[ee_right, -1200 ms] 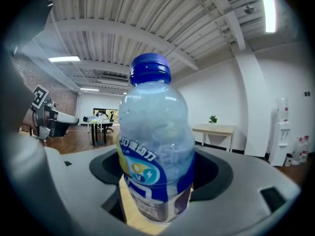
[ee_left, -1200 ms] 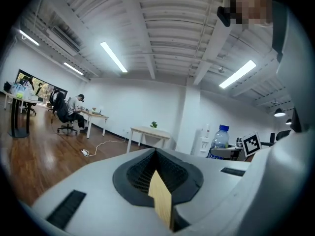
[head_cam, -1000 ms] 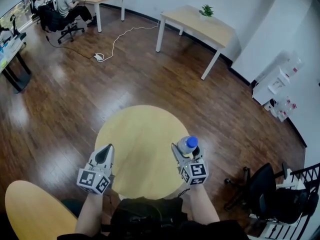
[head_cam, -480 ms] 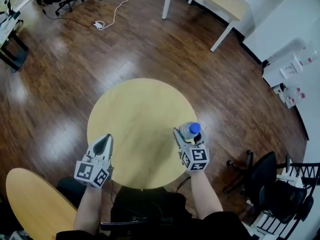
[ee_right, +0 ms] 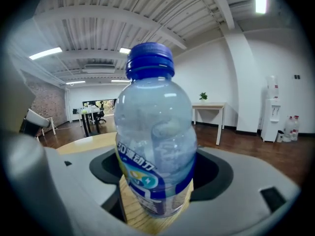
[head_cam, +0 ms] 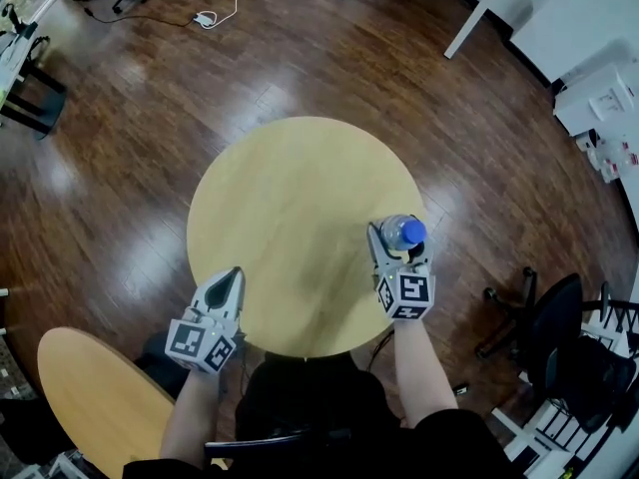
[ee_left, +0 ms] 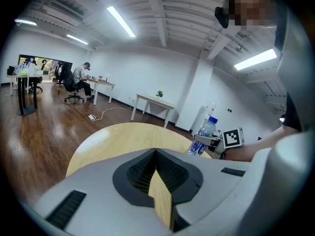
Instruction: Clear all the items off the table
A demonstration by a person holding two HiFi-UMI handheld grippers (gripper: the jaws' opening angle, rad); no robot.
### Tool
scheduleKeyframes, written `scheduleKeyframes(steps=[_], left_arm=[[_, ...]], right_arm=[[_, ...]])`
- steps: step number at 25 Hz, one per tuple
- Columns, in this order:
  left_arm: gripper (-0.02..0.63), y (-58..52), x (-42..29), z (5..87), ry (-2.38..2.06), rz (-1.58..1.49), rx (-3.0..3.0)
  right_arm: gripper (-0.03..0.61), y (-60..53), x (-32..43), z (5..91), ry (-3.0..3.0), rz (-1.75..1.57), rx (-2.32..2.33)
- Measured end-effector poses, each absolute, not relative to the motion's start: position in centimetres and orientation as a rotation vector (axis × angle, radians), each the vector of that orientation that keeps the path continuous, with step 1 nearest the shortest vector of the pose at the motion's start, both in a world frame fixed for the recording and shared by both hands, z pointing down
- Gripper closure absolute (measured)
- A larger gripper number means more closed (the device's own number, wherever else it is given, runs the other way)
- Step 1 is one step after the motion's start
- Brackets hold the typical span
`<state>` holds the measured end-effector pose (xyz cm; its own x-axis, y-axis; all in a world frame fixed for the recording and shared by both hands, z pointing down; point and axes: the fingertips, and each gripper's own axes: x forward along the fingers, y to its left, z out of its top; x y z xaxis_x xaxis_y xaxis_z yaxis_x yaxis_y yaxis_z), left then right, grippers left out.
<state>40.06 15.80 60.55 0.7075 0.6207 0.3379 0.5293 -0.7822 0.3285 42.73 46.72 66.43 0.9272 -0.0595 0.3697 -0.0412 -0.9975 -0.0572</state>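
A clear water bottle (head_cam: pixel 403 233) with a blue cap and blue label stands upright between the jaws of my right gripper (head_cam: pixel 397 240), which is shut on its lower body over the right edge of the round yellow table (head_cam: pixel 290 188). Up close, the bottle (ee_right: pixel 155 132) fills the right gripper view, with the pads of the right gripper (ee_right: pixel 157 178) against its label. I cannot tell whether its base touches the wood. My left gripper (head_cam: pixel 234 274) is over the table's near left edge, jaws together and holding nothing. The left gripper view shows that gripper (ee_left: pixel 155 152), the bottle (ee_left: pixel 205 133) and the bare tabletop (ee_left: pixel 113 136).
A second round wooden top (head_cam: pixel 90 397) sits low at the left, close to the person's legs. A black office chair (head_cam: pixel 559 342) stands to the right. On the dark wood floor are a black stand (head_cam: pixel 25 93) at far left, a white table leg (head_cam: pixel 467 20) and white boxes (head_cam: pixel 599 108).
Both grippers have sunk toward the tabletop, the bottle staying in the right one. The head view has tilted further down, so the far desks have left the picture.
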Motion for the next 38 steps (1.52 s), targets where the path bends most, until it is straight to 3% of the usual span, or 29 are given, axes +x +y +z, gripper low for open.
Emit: scheduleKeyframes(steps=[2, 3, 4, 5, 12, 24, 25, 29, 30, 38], left_arm=[[0.623, 16.5, 40.2, 60.0, 0.927, 0.63, 2.703], [0.623, 16.9, 40.4, 59.7, 0.929, 0.614, 2.705], [0.623, 17.2, 40.5, 59.3, 0.932, 0.594, 2.712], [0.623, 17.2, 40.7, 58.9, 0.934, 0.572, 2.721], [0.623, 15.2, 41.5, 56.5, 0.945, 0.471, 2.722], [0.623, 14.3, 44.8, 47.3, 0.99, 0.098, 2.712], [0.623, 13.6, 44.7, 46.9, 0.987, 0.067, 2.711], [0.623, 10.6, 44.8, 46.6, 0.927, -0.014, 2.717], [0.623, 10.0, 45.0, 46.5, 0.907, -0.035, 2.722], [0.621, 9.4, 45.4, 44.4, 0.961, -0.121, 2.75]], right_arm=[[0.189, 46.8, 42.8, 66.7, 0.092, -0.619, -3.014], [0.167, 46.9, 42.8, 66.8, 0.105, -0.636, -3.002], [0.098, 46.8, 42.7, 66.8, 0.118, -0.646, -2.99], [0.091, 46.8, 42.6, 66.8, 0.128, -0.649, -2.983], [0.091, 46.2, 40.4, 63.9, 0.161, -0.59, -3.004], [0.096, 48.4, 38.7, 50.5, -0.028, -0.18, -3.048], [0.152, 47.9, 38.5, 49.7, -0.018, -0.162, -3.046], [0.528, 46.3, 38.7, 47.7, 0.021, -0.116, -3.108], [0.574, 46.1, 38.9, 47.4, 0.023, -0.098, -3.128], [0.574, 44.0, 39.6, 45.7, 0.059, -0.023, -3.138]])
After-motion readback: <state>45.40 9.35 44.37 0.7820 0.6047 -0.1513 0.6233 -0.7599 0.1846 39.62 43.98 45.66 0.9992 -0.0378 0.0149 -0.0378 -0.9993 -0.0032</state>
